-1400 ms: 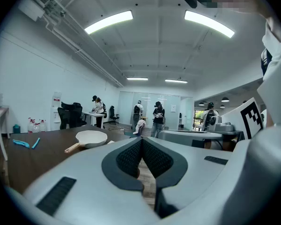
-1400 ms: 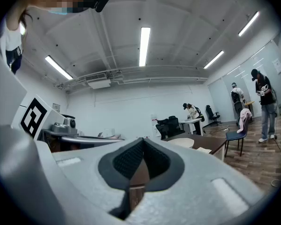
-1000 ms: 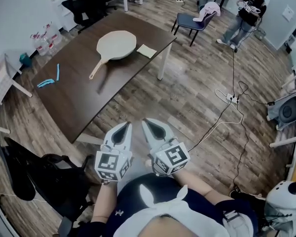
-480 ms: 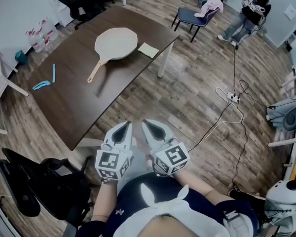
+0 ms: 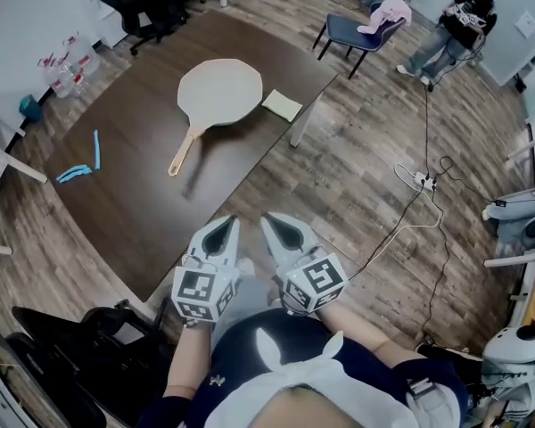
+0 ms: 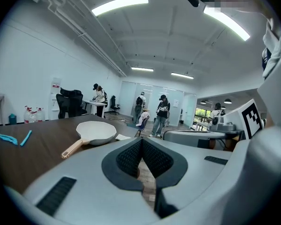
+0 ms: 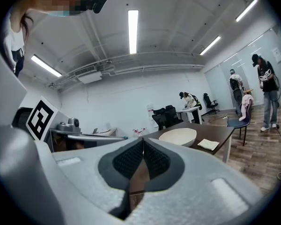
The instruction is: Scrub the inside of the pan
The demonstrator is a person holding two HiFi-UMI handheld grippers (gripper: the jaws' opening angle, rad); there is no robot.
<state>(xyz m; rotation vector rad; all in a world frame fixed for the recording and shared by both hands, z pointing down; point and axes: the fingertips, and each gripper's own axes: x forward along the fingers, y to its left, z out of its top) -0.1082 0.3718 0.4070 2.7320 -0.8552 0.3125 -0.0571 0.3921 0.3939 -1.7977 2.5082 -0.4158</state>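
A: Is there any writing to read?

B: Only the black-and-white square markers on the cubes of both grippers. The labels of the bottles (image 5: 61, 68) by the wall are too small to read.

A: How are the fingers?

B: The fingers (image 6: 127, 157) of the left gripper (image 5: 221, 230) are pressed together and hold nothing. The right gripper (image 5: 279, 228) is the same.

A: And the pan?

B: The pan (image 5: 218, 92) lies on the dark table (image 5: 143, 194), inside up, with the handle toward the person. It is ahead of both grippers and well apart from them. A pale yellow pad (image 5: 283, 105) lies just beside it.
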